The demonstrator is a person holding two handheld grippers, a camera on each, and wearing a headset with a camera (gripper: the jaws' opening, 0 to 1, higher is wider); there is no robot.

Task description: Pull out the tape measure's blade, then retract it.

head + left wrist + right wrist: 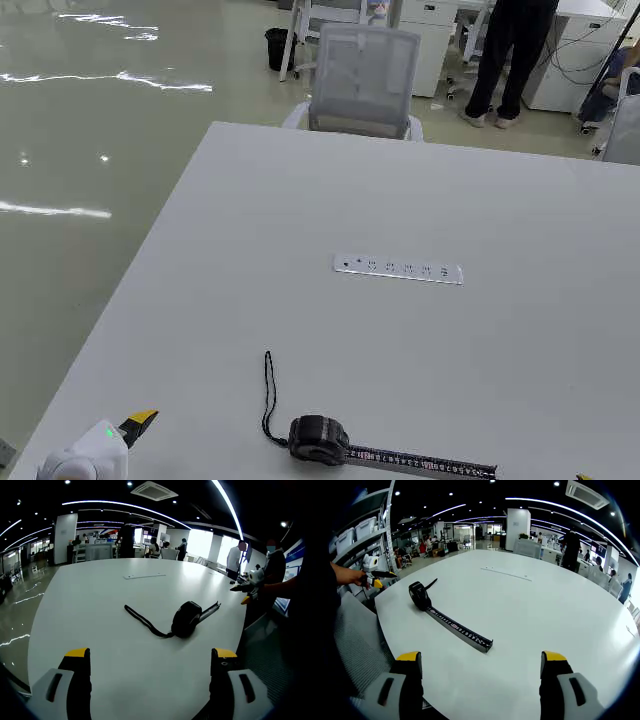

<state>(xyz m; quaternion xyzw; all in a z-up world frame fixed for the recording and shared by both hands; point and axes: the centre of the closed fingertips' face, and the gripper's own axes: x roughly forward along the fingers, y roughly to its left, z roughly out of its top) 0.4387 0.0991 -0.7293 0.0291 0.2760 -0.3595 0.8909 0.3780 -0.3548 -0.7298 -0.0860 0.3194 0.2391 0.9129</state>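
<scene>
Tape measure (pixel 319 440) lies on white table (pixel 400 200), blade (pixel 425 464) drawn out flat. Left gripper (pixel 150 654) and right gripper (pixel 482 656): jaws spread, empty, both clear of it.

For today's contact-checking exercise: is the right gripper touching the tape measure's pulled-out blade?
Apart. In the right gripper view, bare table lies between the right gripper, jaws open, and the blade.

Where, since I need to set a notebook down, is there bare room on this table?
Bare: the wide stretch between the power strip and the tape measure, and all the table beyond the strip toward the chair. Crowded only at the near edge, around the measure's blade and strap.
</scene>
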